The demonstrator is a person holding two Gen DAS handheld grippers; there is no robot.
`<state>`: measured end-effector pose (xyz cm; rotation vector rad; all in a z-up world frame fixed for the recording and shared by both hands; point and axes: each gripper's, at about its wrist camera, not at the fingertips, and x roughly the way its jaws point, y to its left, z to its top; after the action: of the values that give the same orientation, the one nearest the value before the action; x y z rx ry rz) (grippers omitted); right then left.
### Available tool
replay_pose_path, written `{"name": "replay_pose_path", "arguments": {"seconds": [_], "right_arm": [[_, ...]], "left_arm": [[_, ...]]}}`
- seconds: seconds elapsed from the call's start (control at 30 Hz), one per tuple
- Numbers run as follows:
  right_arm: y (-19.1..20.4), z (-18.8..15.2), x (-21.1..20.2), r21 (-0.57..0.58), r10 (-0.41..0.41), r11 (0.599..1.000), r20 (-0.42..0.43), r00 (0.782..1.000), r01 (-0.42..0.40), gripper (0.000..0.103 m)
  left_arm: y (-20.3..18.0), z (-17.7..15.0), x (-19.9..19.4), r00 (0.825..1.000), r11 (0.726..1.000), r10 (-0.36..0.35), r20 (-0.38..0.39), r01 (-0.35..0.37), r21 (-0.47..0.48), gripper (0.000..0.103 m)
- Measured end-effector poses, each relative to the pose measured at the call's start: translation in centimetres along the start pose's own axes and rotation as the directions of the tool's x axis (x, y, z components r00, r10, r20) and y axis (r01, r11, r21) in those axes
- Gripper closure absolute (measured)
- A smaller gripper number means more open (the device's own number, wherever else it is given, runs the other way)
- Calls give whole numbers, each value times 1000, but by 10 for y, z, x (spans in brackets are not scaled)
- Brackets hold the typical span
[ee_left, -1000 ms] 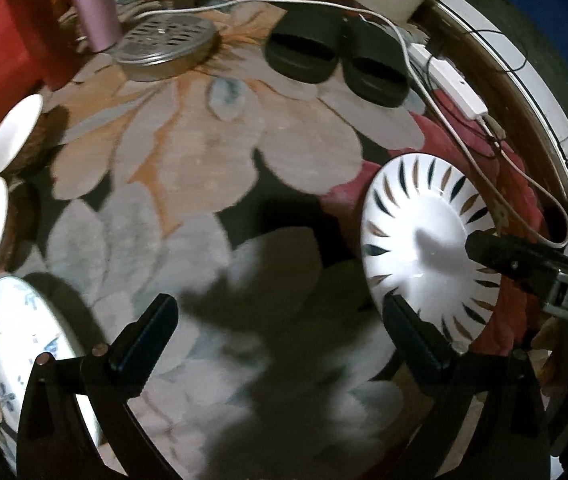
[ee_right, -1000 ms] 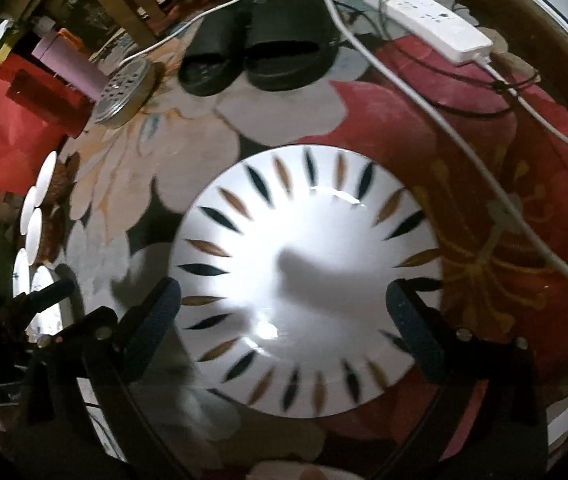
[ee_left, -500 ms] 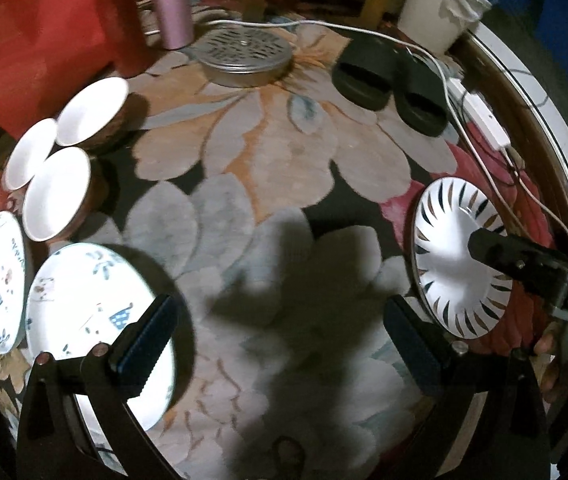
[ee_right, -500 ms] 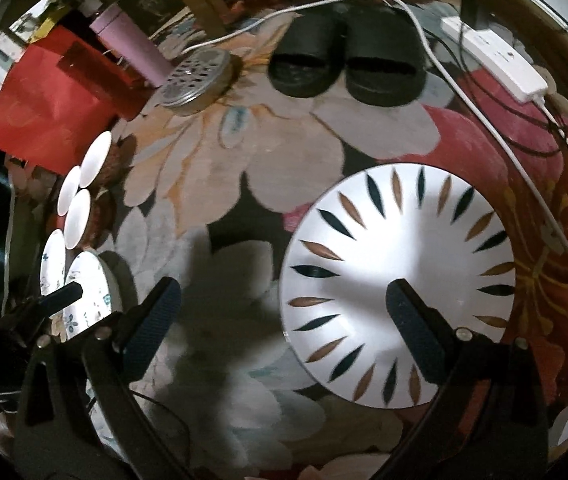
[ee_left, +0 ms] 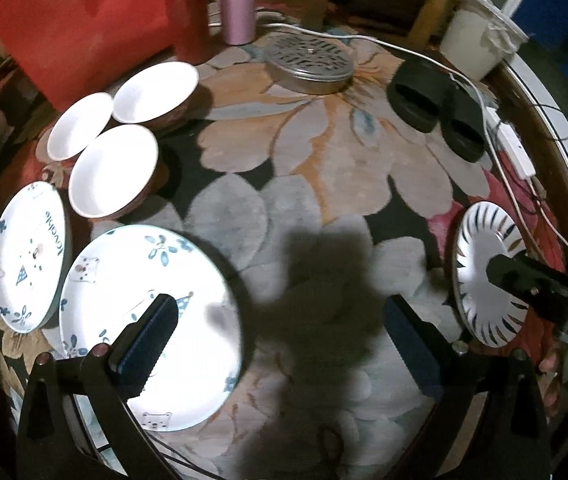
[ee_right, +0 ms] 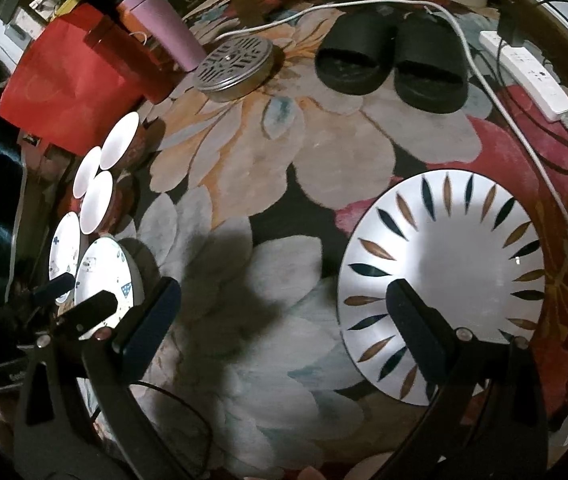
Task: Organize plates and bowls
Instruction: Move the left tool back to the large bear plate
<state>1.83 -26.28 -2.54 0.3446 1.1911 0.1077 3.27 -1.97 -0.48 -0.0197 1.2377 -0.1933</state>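
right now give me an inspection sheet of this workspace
surface: flowered rug, strong shadows.
job's things: three bowls and two bear-print plates grouped at left; leaf-rim plate alone at right.
clutter: black slippers, perforated metal lid, pink tumbler, red bag.
grippers: left gripper and right gripper, jaws open, empty.
cables: white cord to power strip.
surroundings: wooden chair legs, white bin.

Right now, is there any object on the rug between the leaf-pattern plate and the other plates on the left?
Nothing visible: only bare rug lies between the leaf-pattern plate and the bear plates.
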Motion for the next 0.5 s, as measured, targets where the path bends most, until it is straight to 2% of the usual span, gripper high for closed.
{"name": "replay_pose_path", "arguments": {"seconds": [0.5], "right_arm": [[30, -2, 17, -70, 7, 998, -30, 1000, -9, 0]], "left_arm": [[44, -8, 1, 999, 998, 36, 1, -36, -51, 1]]}}
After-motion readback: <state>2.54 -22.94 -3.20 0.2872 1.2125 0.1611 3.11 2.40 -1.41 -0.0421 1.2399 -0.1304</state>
